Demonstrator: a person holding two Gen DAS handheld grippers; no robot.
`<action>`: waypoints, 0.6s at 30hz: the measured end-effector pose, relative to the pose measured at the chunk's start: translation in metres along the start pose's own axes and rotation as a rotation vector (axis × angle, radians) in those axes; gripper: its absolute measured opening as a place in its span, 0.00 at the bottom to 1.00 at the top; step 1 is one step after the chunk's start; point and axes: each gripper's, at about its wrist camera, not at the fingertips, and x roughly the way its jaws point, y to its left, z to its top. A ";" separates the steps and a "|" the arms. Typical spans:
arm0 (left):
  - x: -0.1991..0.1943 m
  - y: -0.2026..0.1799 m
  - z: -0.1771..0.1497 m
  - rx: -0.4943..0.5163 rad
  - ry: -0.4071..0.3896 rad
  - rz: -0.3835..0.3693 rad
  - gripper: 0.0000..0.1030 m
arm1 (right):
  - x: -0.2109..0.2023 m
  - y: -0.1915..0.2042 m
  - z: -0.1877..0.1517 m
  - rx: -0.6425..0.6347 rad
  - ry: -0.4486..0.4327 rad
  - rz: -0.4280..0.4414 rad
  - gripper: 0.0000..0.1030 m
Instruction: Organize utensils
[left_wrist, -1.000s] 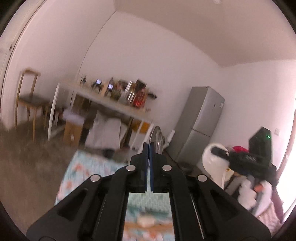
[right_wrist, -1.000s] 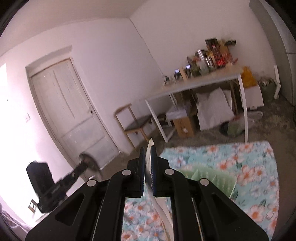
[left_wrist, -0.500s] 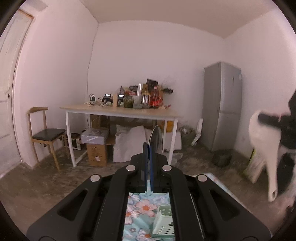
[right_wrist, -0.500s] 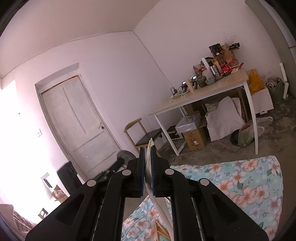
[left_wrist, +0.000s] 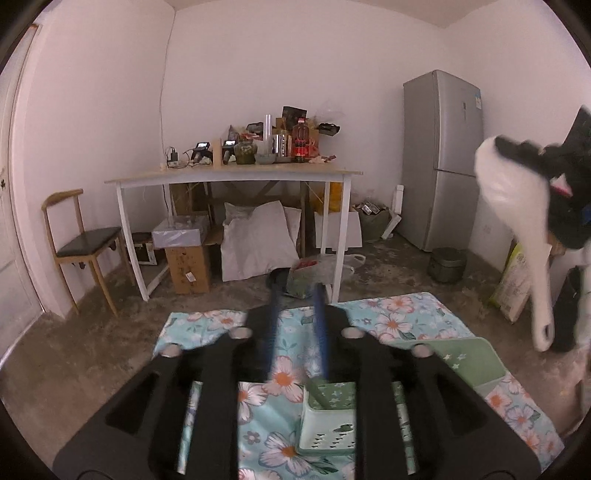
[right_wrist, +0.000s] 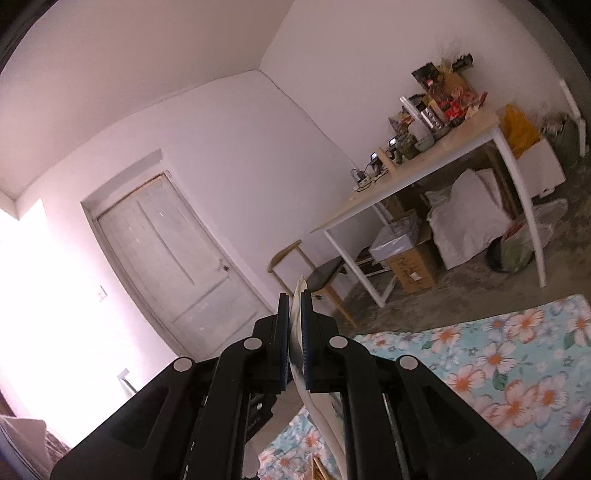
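Presently the left hand-held gripper (left_wrist: 295, 325), jaws just opening and empty, has the green utensil holder (left_wrist: 328, 421) at six o'clock; the right hand-held gripper (right_wrist: 294, 332) clamps a white spatula (right_wrist: 297, 321).

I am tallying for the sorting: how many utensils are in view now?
1. The white spoon is clamped in the right gripper. Others may lie hidden in the green holder under the open left gripper.
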 end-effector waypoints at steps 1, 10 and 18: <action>-0.001 0.003 -0.002 -0.010 -0.003 -0.001 0.31 | 0.002 -0.004 -0.001 0.003 0.000 0.007 0.06; -0.030 0.026 -0.021 -0.109 -0.015 0.000 0.62 | 0.031 -0.036 -0.021 -0.061 0.040 0.040 0.06; -0.054 0.050 -0.068 -0.160 0.082 0.040 0.66 | 0.025 -0.046 -0.048 -0.124 0.117 -0.035 0.07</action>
